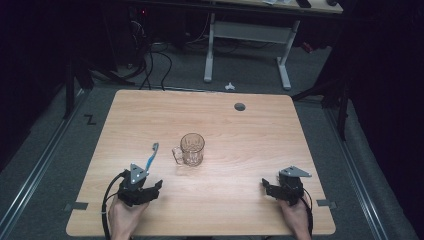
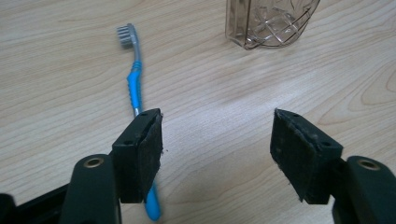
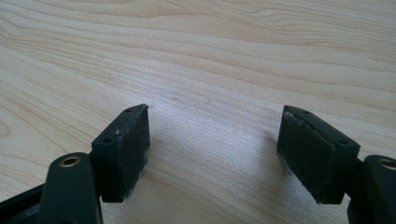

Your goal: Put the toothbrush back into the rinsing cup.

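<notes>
A blue toothbrush (image 2: 134,79) is seen lying flat on the wooden worktop (image 1: 250,140), bristle head toward the far side, with a clear glass mug (image 1: 192,149) standing upright just to its right, its handle turned to the left. The left hand-held gripper (image 1: 150,188) is held low at the near left of the worktop, its jaws spread apart with nothing clasped; in the left gripper view the near end of the toothbrush handle is hidden behind the left jaw rather than lying between the two. The right hand-held gripper (image 1: 272,189) is kept at the near right, well apart from both things, its jaws likewise apart over bare wood. A pickup of the toothbrush by the left hand-held gripper is judged to be the work in hand. From this line-up a closure would probably catch nothing, or the thin handle would be nudged sideways by the left jaw and spun on the smooth surface. Since the brush lies flat, the pads could scrape the wood or pinch only the edge, so that the brush would tip or slip out when lifted. A swing to the right could knock the mug, which might slide or topple
</notes>
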Tool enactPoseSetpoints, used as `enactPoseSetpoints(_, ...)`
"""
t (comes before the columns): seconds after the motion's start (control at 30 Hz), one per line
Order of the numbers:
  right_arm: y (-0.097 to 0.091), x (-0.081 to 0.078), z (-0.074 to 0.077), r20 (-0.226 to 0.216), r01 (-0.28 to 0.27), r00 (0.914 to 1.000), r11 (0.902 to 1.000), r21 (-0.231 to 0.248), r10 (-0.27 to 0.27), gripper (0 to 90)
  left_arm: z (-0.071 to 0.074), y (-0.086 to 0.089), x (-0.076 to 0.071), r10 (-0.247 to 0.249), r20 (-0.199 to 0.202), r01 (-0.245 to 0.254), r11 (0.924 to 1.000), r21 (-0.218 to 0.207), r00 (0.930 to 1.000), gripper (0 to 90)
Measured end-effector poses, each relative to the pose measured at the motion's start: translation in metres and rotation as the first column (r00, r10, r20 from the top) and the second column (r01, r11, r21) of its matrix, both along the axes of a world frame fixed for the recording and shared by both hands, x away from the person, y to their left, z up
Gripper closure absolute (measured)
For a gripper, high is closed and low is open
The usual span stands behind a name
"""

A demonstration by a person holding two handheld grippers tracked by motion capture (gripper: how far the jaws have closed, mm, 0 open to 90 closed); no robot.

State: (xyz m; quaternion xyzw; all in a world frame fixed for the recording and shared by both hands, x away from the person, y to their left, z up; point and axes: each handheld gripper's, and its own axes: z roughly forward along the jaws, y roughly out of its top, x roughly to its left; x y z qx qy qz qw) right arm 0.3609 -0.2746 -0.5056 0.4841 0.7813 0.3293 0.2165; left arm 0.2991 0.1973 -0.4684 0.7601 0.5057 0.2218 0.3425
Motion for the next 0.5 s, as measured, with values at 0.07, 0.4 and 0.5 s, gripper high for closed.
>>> enactPoseSetpoints(0.07, 0.000, 0.000, 0.000, 0.000, 0.000, 1.0000, 1.0000, 0.000, 0.000, 25.6, 0.001, 0.001, 0.001, -0.002, -0.005, 0.002, 1.0000, -0.002, 1.0000, 37.5)
enactPoseSetpoints(0.4, 0.000, 0.000, 0.000, 0.000, 0.000, 1.0000, 1.0000, 0.000, 0.000, 25.6, 0.006, 0.011, 0.011, 0.015, -0.024, -0.015, 0.9998, 0.015, 0.9996, 38.0)
enactPoseSetpoints(0.5, 0.000, 0.000, 0.000, 0.000, 0.000, 1.0000, 1.0000, 0.000, 0.000, 25.6, 0.008, 0.012, 0.013, 0.015, -0.027, -0.015, 0.9998, 0.017, 0.9995, 39.2)
